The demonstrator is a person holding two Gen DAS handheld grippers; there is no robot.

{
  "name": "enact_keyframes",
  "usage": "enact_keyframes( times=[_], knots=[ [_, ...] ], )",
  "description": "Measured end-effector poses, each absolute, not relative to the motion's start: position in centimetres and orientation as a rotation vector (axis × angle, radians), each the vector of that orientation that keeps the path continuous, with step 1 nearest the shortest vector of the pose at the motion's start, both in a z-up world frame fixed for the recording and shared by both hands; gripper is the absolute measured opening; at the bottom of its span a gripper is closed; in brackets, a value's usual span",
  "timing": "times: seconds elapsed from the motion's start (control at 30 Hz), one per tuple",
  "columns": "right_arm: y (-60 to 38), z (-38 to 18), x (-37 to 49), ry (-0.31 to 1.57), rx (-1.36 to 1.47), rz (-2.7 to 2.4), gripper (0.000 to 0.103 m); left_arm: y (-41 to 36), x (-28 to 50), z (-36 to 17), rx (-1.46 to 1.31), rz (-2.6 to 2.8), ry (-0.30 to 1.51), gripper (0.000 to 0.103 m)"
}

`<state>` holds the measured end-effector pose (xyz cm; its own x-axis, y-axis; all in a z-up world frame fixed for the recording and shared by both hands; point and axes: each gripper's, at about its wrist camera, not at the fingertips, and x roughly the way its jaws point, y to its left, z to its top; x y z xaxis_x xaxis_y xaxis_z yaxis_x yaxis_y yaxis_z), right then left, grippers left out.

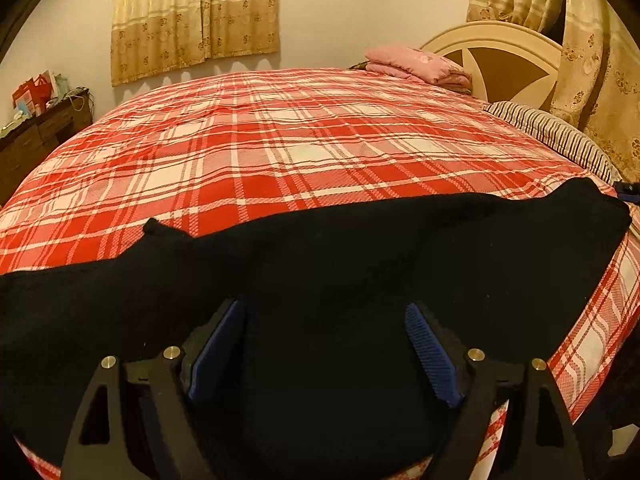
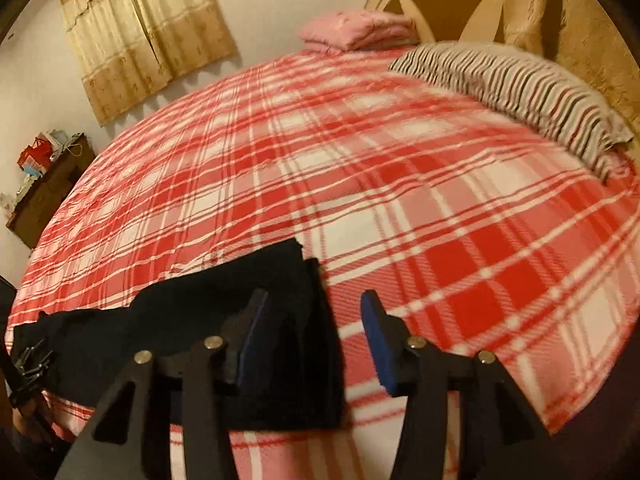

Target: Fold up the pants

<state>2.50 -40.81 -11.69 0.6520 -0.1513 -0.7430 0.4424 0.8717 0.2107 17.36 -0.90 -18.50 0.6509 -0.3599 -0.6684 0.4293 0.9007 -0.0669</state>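
Black pants [image 1: 320, 248] lie stretched across the near edge of the bed, from left to right. My left gripper [image 1: 324, 312] hovers over their middle, its jaws wide apart and both blue pads [image 1: 430, 348] clear of the cloth. In the right wrist view the pants [image 2: 200, 312] end in a layered edge. My right gripper [image 2: 314, 300] is open astride that edge, with its left pad [image 2: 252, 340] over the black cloth and its right pad over the bare sheet. A blue bit of the right gripper [image 1: 626, 191] shows at the pants' far right end.
The bed has a red and white plaid sheet [image 1: 304, 144]. A striped pillow [image 2: 520, 92] and a folded pink blanket [image 1: 416, 64] lie by the headboard [image 1: 496, 52]. A dark dresser [image 1: 36, 136] with clutter stands at the left wall, with curtains behind.
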Motion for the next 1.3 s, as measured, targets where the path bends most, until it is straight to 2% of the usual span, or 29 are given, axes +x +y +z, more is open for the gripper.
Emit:
enact_keyframes(
  times=[0.13,0.23,0.27,0.3,0.5,0.7,0.73,0.8,0.83,0.93,1.07,1.13,1.2,1.3],
  knots=[
    [-39.2,-12.8,2.6,0.88,0.348,-0.351,0.05,0.8,16.5,-17.5,0.084,-0.406,0.709,0.085],
    [-38.2,-13.7,2.4,0.896,0.273,-0.405,0.046,4.3,16.7,-15.1,0.079,-0.309,0.642,0.085],
    [-38.0,-13.6,2.1,0.892,0.27,-0.41,0.036,5.3,16.8,-14.5,0.079,-0.281,0.627,0.085],
    [-37.8,-13.4,1.9,0.885,0.283,-0.389,0.021,6.8,17.1,-13.7,0.083,-0.242,0.609,0.085],
    [-36.3,-12.9,1.2,0.858,0.202,-0.39,0.016,16.6,18.5,-12.9,0.162,0.057,0.622,0.085],
    [-36.3,-13.9,0.7,0.872,0.185,-0.44,0.015,25.6,18.6,-15.7,0.064,0.241,0.686,0.085],
    [-36.1,-13.7,0.8,0.871,0.182,-0.45,0.016,26.5,18.9,-16.6,0.034,0.233,0.716,0.086],
    [-36.0,-13.7,1.1,0.868,0.164,-0.486,0.025,27.7,18.6,-17.5,-0.067,0.206,0.695,0.092],
    [-35.9,-13.7,1.3,0.865,0.152,-0.504,0.026,28.1,18.5,-17.8,-0.109,0.209,0.695,0.093],
    [-35.6,-13.2,1.1,0.848,0.139,-0.528,0.027,27.2,18.6,-17.6,-0.079,0.227,0.7,0.093],
    [-34.3,-11.1,0.5,0.774,0.083,-0.585,0.035,25.1,18.2,-16.2,0.019,0.249,0.671,0.093],
    [-33.1,-10.1,0.9,0.738,0.057,-0.57,0.044,24.4,18.0,-15.4,0.043,0.243,0.651,0.093],
    [-31.0,-9.4,2.3,0.71,0.029,-0.481,0.063,23.6,18.2,-15.1,0.048,0.209,0.652,0.094],
    [-27.4,-9.8,5.4,0.717,-0.017,-0.349,0.064,22.6,18.6,-15.5,0.057,0.187,0.675,0.094]
  ],
)
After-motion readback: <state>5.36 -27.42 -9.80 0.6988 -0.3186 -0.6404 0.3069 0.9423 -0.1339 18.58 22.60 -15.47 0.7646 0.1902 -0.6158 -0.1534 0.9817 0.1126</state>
